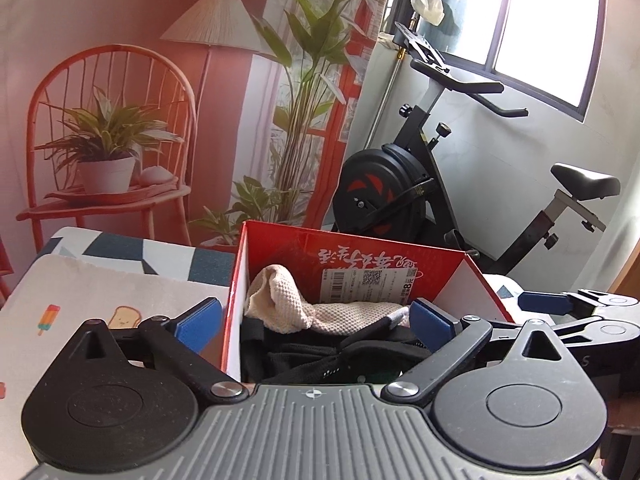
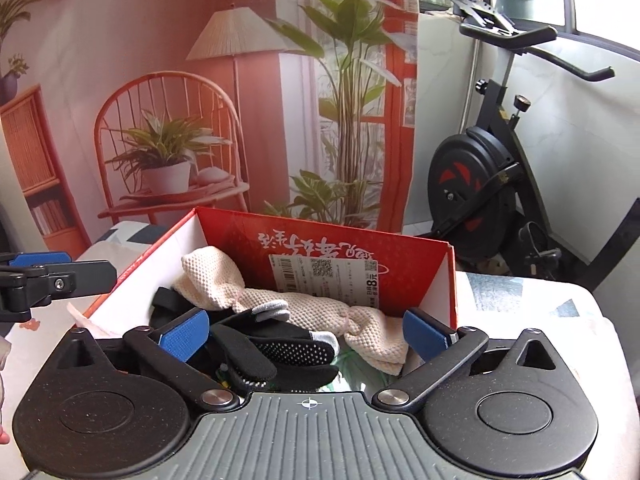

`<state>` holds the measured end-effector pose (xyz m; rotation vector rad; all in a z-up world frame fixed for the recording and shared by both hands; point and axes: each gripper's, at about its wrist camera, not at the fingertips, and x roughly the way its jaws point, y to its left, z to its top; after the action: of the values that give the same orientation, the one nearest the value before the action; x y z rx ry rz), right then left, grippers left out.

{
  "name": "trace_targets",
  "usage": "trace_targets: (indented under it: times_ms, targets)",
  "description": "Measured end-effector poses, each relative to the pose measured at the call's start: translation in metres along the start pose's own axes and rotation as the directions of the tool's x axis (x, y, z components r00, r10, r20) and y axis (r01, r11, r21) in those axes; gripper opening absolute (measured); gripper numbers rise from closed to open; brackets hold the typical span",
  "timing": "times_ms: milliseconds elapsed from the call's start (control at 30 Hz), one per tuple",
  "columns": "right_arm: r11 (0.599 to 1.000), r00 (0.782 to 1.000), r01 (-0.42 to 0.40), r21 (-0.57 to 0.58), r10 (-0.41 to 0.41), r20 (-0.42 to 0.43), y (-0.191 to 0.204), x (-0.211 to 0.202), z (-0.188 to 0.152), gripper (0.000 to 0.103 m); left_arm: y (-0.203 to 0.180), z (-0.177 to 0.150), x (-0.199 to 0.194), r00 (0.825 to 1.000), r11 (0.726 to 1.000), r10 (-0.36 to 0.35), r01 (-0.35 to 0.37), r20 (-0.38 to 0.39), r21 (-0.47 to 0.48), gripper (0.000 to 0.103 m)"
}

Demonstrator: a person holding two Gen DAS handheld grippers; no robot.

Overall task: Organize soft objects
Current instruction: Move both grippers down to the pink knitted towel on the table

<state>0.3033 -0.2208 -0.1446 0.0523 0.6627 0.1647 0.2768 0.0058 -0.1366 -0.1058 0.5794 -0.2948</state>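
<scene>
Both pairs of jaws stood spread as wide as they go, and nothing was pinched in either. The left gripper (image 1: 316, 326) hung over the near left corner of the red cardboard box (image 1: 360, 256), its left blue pad outside the box wall and its right pad above the contents, touching nothing. The right gripper (image 2: 306, 334) hung over the near end of the same box, its pads either side of a black glove with dotted palm (image 2: 296, 350) lying loose below them.

Inside the box, a cream knitted cloth (image 2: 288, 304) lay draped toward the far wall, with black soft items (image 1: 320, 356) heaped nearer. The box sat on a table covered by a patterned cloth (image 1: 100, 292).

From the left wrist, the dark heap read only as straps and fabric, while the right gripper showed at the far right edge. From the right wrist, the glove's grey fingertips and dots were plain, and the left gripper showed at the left edge. An exercise bike (image 2: 480, 184) stood beyond the table on the right, against a printed backdrop of a chair and plants (image 1: 120, 120).
</scene>
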Motion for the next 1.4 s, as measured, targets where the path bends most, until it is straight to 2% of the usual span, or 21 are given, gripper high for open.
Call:
trace_targets:
  times_ms: [167,333,533,733,900,1067,1267,1400]
  targets:
    - [1.000,1.000,0.010,0.006,-0.010,0.027,0.002,-0.029,-0.011,0.102,-0.003,-0.007,-0.021,1.000,0.999,0.009,-0.009,0.005,0.035,0.103]
    - [1.000,0.997,0.012,0.016,-0.013,0.072,0.004,-0.065,-0.029,0.103,-0.005,-0.020,-0.048,1.000,0.997,-0.021,0.023,-0.021,0.072,0.103]
    - [1.000,0.997,0.001,0.029,-0.003,0.072,0.008,-0.107,-0.070,0.103,0.000,-0.064,-0.084,0.995,0.995,-0.032,0.041,-0.093,0.096,0.103]
    - [1.000,0.999,-0.003,0.025,0.004,-0.044,0.015,-0.128,-0.142,0.103,0.017,-0.130,-0.108,0.973,0.994,-0.035,0.058,-0.228,0.094,0.103]
    - [0.999,0.986,0.002,0.033,0.003,-0.164,0.017,-0.126,-0.191,0.103,0.032,-0.165,-0.104,0.947,0.998,-0.004,0.025,-0.321,0.059,0.103]
    - [1.000,0.964,0.015,0.026,-0.007,-0.265,0.021,-0.110,-0.209,0.103,0.034,-0.174,-0.091,0.926,0.999,0.017,-0.004,-0.378,0.036,0.103]
    - [0.999,0.950,0.023,0.027,-0.014,-0.312,0.025,-0.097,-0.226,0.103,0.026,-0.186,-0.075,0.897,0.995,0.071,-0.031,-0.437,0.098,0.103]
    - [0.999,0.941,0.025,0.037,-0.011,-0.337,0.023,-0.088,-0.233,0.103,0.031,-0.193,-0.070,0.882,0.998,0.049,-0.022,-0.468,0.063,0.103]
